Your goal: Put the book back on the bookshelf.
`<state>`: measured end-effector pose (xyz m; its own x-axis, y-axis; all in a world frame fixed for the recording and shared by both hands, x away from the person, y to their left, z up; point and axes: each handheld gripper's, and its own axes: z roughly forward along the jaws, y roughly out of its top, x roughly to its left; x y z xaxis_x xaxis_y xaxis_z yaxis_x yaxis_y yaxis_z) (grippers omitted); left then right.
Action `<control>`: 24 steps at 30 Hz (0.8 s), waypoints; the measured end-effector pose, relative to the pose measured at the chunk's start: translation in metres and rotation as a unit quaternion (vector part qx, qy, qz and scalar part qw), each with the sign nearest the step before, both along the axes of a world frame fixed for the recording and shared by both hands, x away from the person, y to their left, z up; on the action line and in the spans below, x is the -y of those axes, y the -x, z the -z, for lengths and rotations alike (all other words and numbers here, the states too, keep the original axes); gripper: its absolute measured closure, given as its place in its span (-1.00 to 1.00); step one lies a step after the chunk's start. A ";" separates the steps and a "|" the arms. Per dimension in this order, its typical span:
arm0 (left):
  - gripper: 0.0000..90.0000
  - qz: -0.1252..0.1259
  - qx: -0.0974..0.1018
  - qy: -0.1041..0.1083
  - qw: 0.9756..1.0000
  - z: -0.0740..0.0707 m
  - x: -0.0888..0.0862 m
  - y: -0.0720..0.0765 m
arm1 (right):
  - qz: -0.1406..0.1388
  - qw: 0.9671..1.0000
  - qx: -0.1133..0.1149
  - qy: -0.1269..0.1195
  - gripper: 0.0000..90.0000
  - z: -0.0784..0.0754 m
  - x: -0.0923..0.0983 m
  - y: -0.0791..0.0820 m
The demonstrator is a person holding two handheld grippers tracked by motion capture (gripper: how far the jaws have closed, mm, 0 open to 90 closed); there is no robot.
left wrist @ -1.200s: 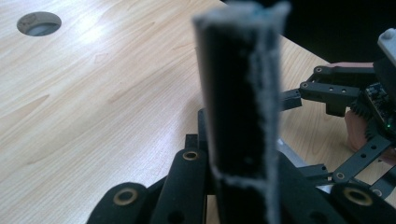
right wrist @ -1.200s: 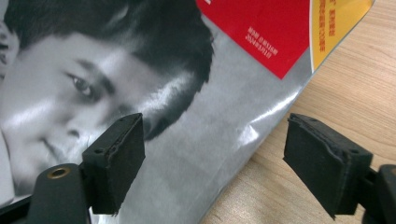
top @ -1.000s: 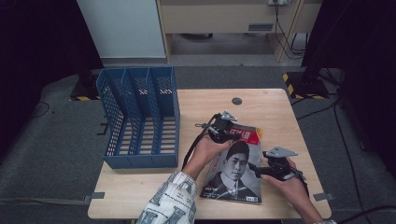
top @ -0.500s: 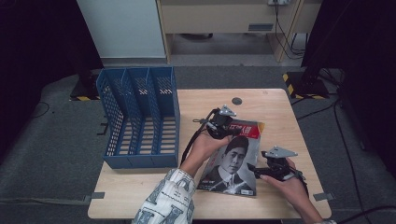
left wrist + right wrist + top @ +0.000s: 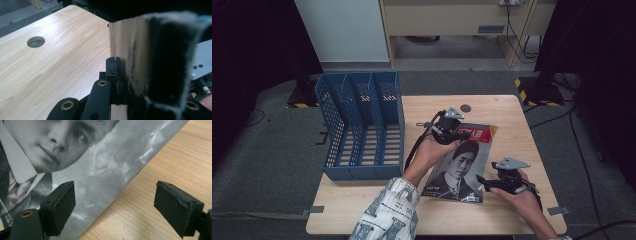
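grey carpet floor (image 5: 267,165), wooden table (image 5: 512,107), dim room

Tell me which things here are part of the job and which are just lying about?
In use:
glossy portrait-cover magazine
left gripper, shut on its top edge
right gripper, open at its side

Lying about:
blue plastic three-slot file rack
round cable hole in the wooden table

Glossy paper on the magazine (image 5: 460,162), catching light across its cover. The worktop (image 5: 362,200) is pale wood grain, smooth and matt. Blue plastic mesh makes up the file rack (image 5: 357,125). Jaws carry rough black foam padding.
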<state>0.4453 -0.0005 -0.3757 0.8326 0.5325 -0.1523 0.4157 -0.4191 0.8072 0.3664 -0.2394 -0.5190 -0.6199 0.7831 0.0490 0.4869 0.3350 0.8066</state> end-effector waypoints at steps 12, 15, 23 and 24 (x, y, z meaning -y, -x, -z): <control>0.93 0.003 0.003 0.013 1.000 -0.017 -0.002 -0.001 | -0.003 1.000 0.002 0.003 -0.60 0.001 -0.001 0.000; 0.93 0.001 0.004 0.015 1.000 -0.022 -0.002 -0.001 | 0.000 1.000 -0.003 0.006 -0.59 0.003 -0.001 0.000; 0.93 0.000 0.012 0.016 1.000 -0.034 -0.003 -0.001 | -0.001 1.000 -0.004 0.010 -0.58 0.003 -0.001 0.000; 0.93 0.000 0.014 0.016 1.000 -0.036 -0.003 -0.001 | -0.001 1.000 -0.003 0.010 -0.58 0.003 -0.001 0.000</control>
<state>0.4459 0.0023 -0.3401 0.8372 0.5270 -0.1461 0.3929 -0.3938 0.8310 0.3661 -0.2386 -0.5222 -0.6209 0.7830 0.0368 0.4918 0.3526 0.7961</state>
